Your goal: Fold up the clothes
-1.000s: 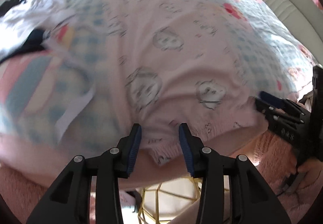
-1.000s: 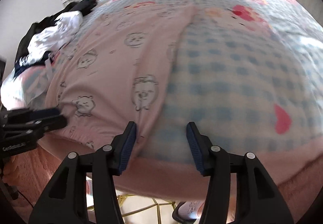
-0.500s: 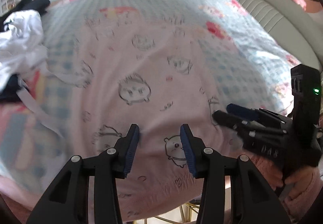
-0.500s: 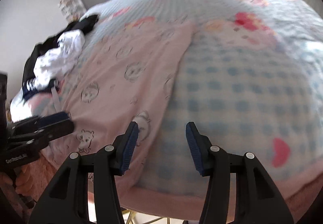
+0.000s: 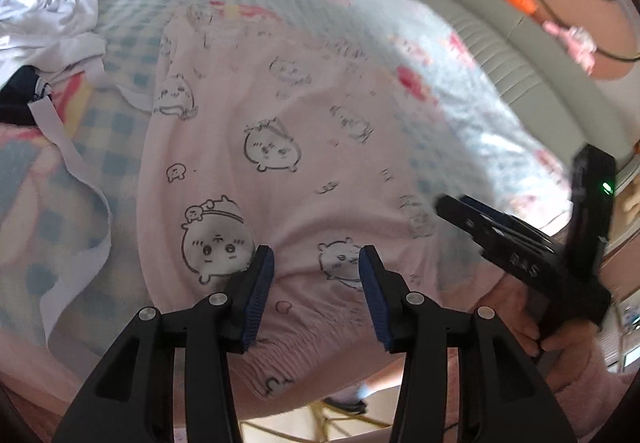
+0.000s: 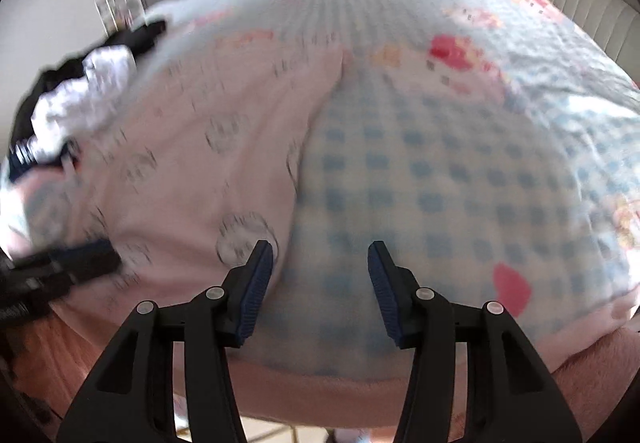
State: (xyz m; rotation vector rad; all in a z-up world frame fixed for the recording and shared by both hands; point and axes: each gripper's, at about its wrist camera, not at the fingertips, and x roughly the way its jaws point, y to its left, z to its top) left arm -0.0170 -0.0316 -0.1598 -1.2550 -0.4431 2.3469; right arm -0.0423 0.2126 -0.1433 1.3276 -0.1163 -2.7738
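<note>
One pink garment printed with cartoon animals (image 5: 280,147) lies spread flat on a bed covered by a blue checked blanket (image 6: 440,171), its gathered waistband at the near edge, likely smoothed out there so it is ready for folding. Two claws hover just above it, empty: the left claw (image 5: 316,263) over the waistband and the right claw (image 6: 322,263) over the garment's right-hand edge, each with its two blue pads parted and gripping nothing. One heap of white and dark clothes (image 5: 44,3) waits at the bed's far left.
</note>
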